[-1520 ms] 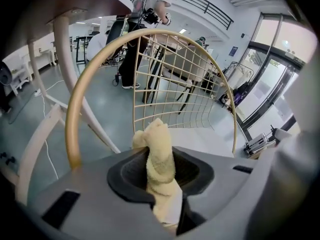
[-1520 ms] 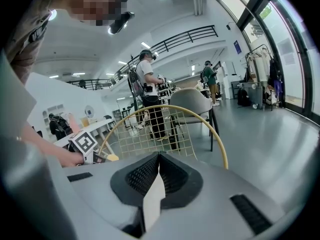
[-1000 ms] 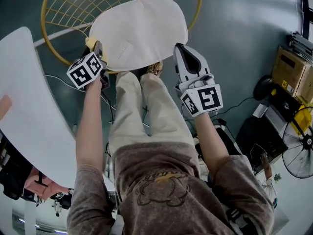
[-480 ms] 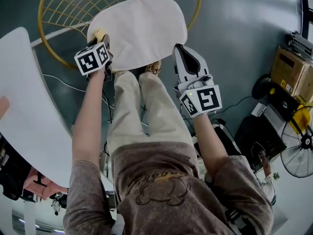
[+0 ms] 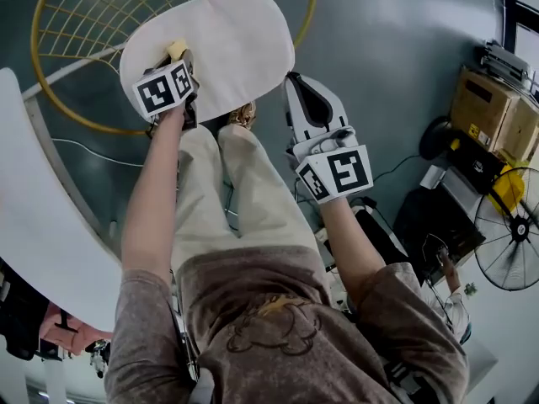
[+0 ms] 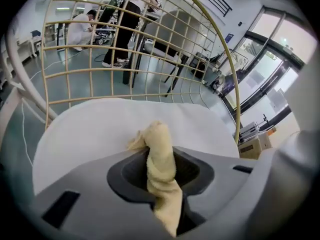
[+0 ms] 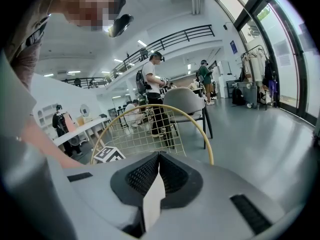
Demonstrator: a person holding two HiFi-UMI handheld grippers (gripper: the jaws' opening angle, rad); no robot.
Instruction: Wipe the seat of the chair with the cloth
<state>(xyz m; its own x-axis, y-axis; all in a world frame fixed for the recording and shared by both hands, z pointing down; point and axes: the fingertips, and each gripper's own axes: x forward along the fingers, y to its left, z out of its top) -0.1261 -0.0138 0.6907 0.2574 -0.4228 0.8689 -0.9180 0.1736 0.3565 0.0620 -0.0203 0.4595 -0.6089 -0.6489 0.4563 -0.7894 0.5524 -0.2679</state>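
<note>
- The chair [image 5: 84, 23] sits ahead of both grippers, with its gold wire back rising beyond the left one's tips
- The seat [image 5: 227, 40] is a pale, smooth oval pad; it shows no stain or crumb, and most of it lies ahead of the left gripper and to its right
- The left gripper [image 5: 184, 61] is a second ago at the seat's near-left rim, and it now reaches in over the pad; I judge that a wiping stroke has begun from that corner, with nearly the whole seat not yet covered
- Its jaws are clamped on the cloth [image 6: 159, 159], which fills the narrow gap between them
- The right gripper [image 5: 299, 87] is where it was a second ago, off the seat's right edge and over the floor, with the person's legs between it and the left gripper
- Its jaws are pressed together, and I can make out nothing held; it plays no part in the wipe for now
- The cloth is pale yellow and nappy like towelling, twisted into a rope; a rounded knob pokes past the jaw tips over the seat and a tail trails back under the gripper
- I cannot tell whether that knob presses on the pad or rides just above it
- Bunched like this, only a small face of the cloth would meet the seat, so I expect many passes
</note>
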